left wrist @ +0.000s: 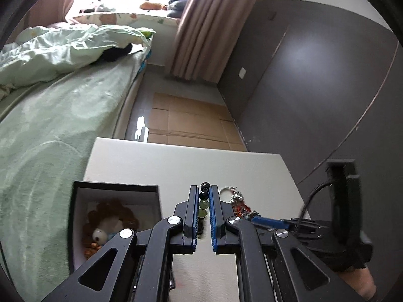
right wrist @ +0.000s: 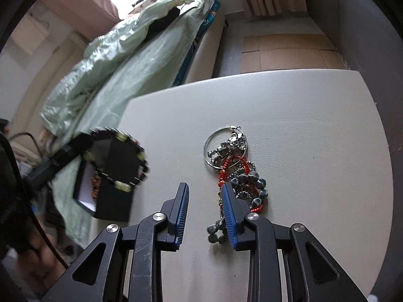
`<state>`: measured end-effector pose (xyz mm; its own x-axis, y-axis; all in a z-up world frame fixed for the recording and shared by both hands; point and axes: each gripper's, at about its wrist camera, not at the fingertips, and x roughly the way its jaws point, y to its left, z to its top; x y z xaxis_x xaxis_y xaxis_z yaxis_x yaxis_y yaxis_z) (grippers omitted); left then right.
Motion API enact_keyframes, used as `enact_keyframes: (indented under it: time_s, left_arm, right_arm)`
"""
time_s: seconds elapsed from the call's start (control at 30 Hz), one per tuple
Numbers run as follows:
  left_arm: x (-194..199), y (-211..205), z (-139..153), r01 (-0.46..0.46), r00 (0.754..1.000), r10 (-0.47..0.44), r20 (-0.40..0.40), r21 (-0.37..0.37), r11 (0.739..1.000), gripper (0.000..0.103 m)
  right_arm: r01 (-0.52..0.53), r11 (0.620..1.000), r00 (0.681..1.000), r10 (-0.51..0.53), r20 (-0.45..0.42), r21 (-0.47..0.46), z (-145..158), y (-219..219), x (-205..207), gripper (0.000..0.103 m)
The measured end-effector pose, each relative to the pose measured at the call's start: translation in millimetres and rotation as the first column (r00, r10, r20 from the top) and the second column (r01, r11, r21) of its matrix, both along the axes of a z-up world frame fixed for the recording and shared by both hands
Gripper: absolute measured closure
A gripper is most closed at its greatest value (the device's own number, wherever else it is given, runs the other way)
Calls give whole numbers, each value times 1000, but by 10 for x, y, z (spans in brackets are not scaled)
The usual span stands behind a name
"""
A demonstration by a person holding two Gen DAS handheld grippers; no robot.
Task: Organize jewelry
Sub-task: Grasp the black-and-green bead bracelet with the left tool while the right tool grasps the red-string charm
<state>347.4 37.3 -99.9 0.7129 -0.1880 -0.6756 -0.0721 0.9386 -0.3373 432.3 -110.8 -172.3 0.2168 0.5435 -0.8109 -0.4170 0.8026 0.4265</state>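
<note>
The jaws of the left gripper (left wrist: 203, 202) are clenched on a beaded bracelet (left wrist: 203, 204) of black and pale green beads, its strand running up the narrow slot between the blue pads and poking out just past their tips. In the right wrist view the same bracelet (right wrist: 118, 159) hangs as a loop in the air, blurred, in front of the open black jewelry box (right wrist: 110, 201). That box (left wrist: 75, 226) sits to the left of the left jaws and below their tips, and it already holds some brown-orange beads (left wrist: 110, 214) and a pale round piece; exactly what these are is hard to tell. The jaws of the right gripper (right wrist: 205, 196) stand partly apart and grasp nothing I can make out: the left pad is over bare white table (right wrist: 302, 125), while the right pad lies over the near edge of a tangled jewelry pile (right wrist: 236, 173) of a silver ring, red cord and grey beads, which stretches ahead of and to the right of that pad. Whether the pad touches the pile cannot be told. As I judge it, the task is partway: some pieces are boxed, the bracelet is in transit and not yet dropped in, and the pile on the table remains to be picked up and put away.
</note>
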Motion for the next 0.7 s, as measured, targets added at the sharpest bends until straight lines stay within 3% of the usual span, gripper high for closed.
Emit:
enact_keyframes:
  time_s: [0.13, 0.27, 0.4, 0.5, 0.57, 0.7]
  left_arm:
    - [-78, 117, 67, -29, 999, 30, 17, -21, 999, 95]
    - [-185, 211, 148, -60, 998, 60, 33, -24, 998, 95]
    - [-217, 269, 157, -76, 997, 77, 25, -18, 997, 95]
    - [-245, 303, 181, -81, 996, 82, 27, -17, 997, 95]
    - [-275, 333, 202, -87, 996, 87, 30, -22, 996, 95]
    - [-329, 420, 227, -102, 994, 103, 32, -27, 994, 95]
  right_arm:
    - [-15, 992, 998, 22, 54, -128, -32, 151, -38, 78]
    - [-29, 981, 995, 48, 92, -194, -32, 257, -78, 85]
    - [-55, 951, 983, 104, 148, -305, -26, 394, -158, 88]
    - [-76, 931, 976, 142, 163, -358, -60, 481, -211, 96]
    - [-67, 932, 975, 137, 175, -356, -50, 471, -221, 100]
    - [-36, 969, 984, 77, 163, -245, 56, 342, -205, 101]
